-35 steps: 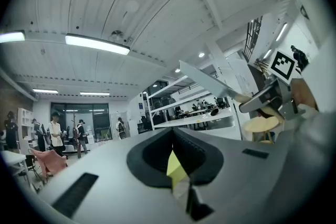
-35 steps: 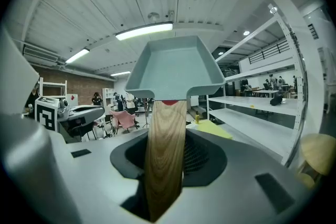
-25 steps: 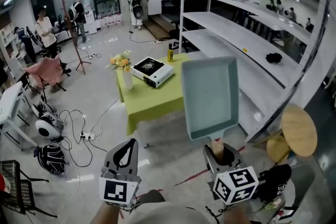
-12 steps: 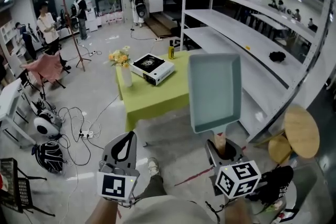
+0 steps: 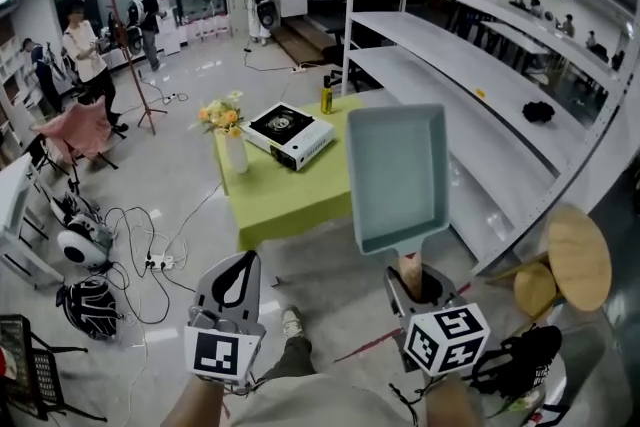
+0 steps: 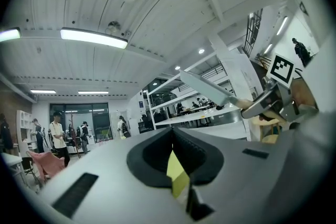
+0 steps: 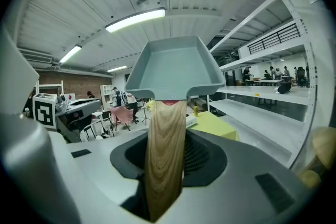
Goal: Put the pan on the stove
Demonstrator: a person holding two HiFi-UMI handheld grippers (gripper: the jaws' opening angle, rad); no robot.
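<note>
The pan (image 5: 398, 177) is a pale teal rectangular tray with a wooden handle (image 7: 165, 155). My right gripper (image 5: 415, 287) is shut on that handle and holds the pan up in the air, tilted forward, in front of the table. The stove (image 5: 289, 133), a white portable burner with a black top, sits on a green-clothed table (image 5: 290, 195) some way ahead of the pan. My left gripper (image 5: 232, 300) hangs low at the left with its jaws met at the tips and nothing in them. The left gripper view shows the pan (image 6: 205, 89) edge-on.
A vase of flowers (image 5: 228, 125) and a yellow bottle (image 5: 325, 100) share the table with the stove. White shelving (image 5: 480, 65) runs along the right, with round wooden stools (image 5: 572, 255) below. Cables (image 5: 150, 235), a pink chair (image 5: 85, 130) and standing people (image 5: 85, 45) fill the left.
The pan stays gripped and has swayed right, then back left. A shoe has come into view below, and the table sits slightly nearer in the head view.
</note>
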